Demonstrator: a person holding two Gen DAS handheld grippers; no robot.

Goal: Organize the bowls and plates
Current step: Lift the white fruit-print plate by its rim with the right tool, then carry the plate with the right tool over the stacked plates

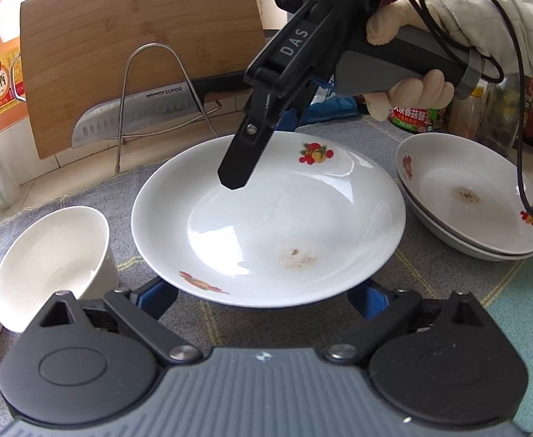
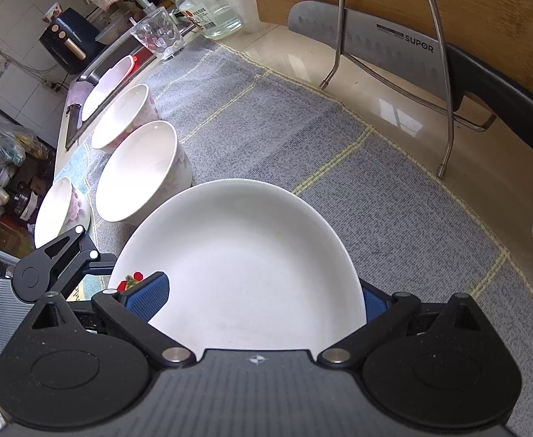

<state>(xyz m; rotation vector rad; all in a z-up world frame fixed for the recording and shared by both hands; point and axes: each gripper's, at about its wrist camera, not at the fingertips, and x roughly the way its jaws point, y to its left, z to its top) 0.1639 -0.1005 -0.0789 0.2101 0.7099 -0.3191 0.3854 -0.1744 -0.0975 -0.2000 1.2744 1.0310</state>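
A white plate (image 1: 266, 218) with fruit decals and a brown stain lies in the middle of the left wrist view, over the grey mat (image 1: 84, 189). My right gripper (image 1: 261, 149) straddles its far rim, one black finger above the plate's inside and the other behind and below the rim. In the right wrist view the plate (image 2: 244, 255) passes slantwise between the wide jaws of my right gripper (image 2: 259, 298), with the left pad over it and the right pad behind it. My left gripper (image 1: 264, 298) is open, and the plate's near rim hides both fingertips. Two stacked plates (image 1: 474, 200) sit to the right.
A white bowl (image 1: 51, 251) stands left of the plate; more bowls (image 2: 138, 174) (image 2: 124, 116) (image 2: 58, 211) line up toward the sink. Behind are a cutting board (image 1: 138, 36), a knife (image 1: 138, 116) in a wire rack (image 1: 157, 58), a bottle (image 1: 0, 73), a glass (image 2: 157, 32) and jars (image 1: 415, 116).
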